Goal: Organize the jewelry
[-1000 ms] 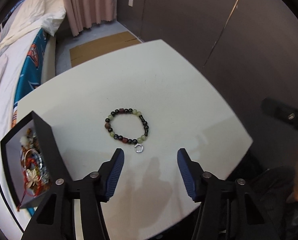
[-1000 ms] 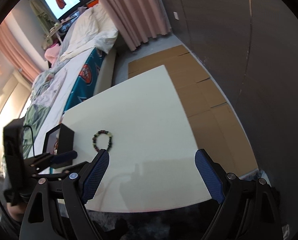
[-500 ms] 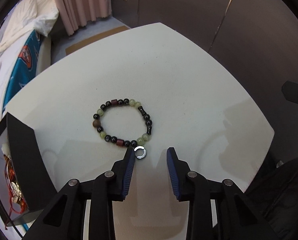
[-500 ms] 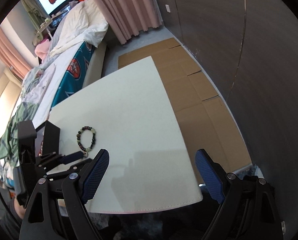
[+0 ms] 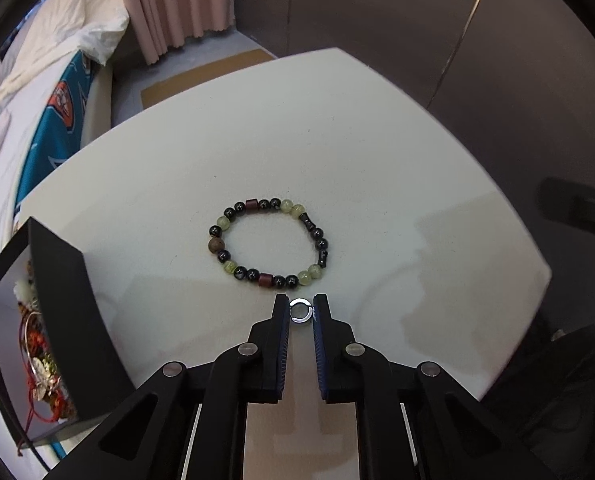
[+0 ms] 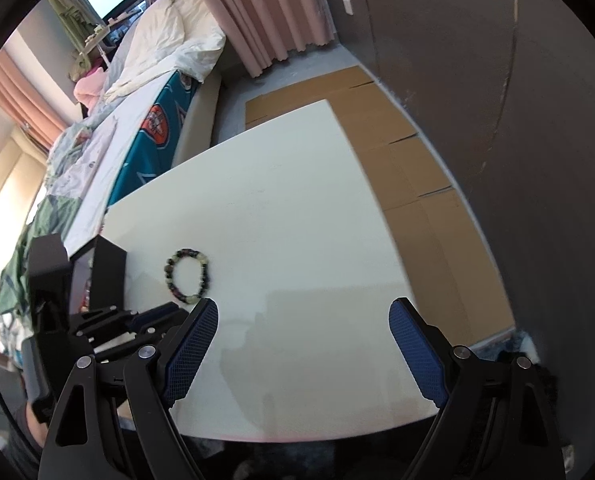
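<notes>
My left gripper [image 5: 301, 311]: jaws closing on silver ring [image 5: 300, 311], pads touching its sides. Ring lies on white table [image 5: 377, 168], just before beaded bracelet [image 5: 269, 240]. Black jewelry box [image 5: 63, 312] at left edge. My right gripper [image 6: 303, 320]: jaws wide apart, nothing between.

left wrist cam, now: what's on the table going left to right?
Open black jewelry box with trinkets inside → dark and pale-green beaded bracelet → small silver ring, between the closing jaws of the left gripper → bare white table.
</notes>
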A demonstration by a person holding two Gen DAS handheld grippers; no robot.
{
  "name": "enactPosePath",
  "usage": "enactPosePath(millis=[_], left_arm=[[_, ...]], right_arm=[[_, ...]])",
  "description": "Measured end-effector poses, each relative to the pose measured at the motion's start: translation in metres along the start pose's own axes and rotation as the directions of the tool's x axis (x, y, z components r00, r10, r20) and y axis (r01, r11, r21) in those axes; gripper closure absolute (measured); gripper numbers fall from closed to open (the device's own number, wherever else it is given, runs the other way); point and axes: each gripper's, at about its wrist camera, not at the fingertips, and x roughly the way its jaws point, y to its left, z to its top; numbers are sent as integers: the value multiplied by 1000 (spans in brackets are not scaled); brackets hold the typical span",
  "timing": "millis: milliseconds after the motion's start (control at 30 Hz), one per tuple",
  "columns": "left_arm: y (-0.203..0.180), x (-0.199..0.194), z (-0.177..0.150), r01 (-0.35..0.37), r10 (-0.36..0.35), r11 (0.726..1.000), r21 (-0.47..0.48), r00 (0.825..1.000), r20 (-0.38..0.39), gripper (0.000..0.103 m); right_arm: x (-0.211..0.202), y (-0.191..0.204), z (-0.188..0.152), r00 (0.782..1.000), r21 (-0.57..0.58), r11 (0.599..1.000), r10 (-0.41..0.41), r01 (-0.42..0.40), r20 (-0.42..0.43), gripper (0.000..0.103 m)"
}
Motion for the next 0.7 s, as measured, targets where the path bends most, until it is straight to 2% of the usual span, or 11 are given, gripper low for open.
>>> enactPosePath(millis=[133,267,400,533,700], left_arm=[[6,-21,4,21,-20,1000,-23,999,39,91],[21,-44,7,33,-28,998,-62,996,86,91],[34,-69,8,39,-27,995,-87,990,136,91],[45,-83,6,40,-22,993,-107,986,163,91],[62,-91,0,35,-10,990,-138,984,179,91]], right_arm=[[11,9,6,998,21,998,64,-63,-23,30],[24,23,10,994,17,995,96,-95,-48,40],[39,38,11,990,10,993,121,-120,-76,55],[58,57,13,987,-21,993,115,-118,-108,67],[74,80,15,988,-80,991,96,-106,-121,72]])
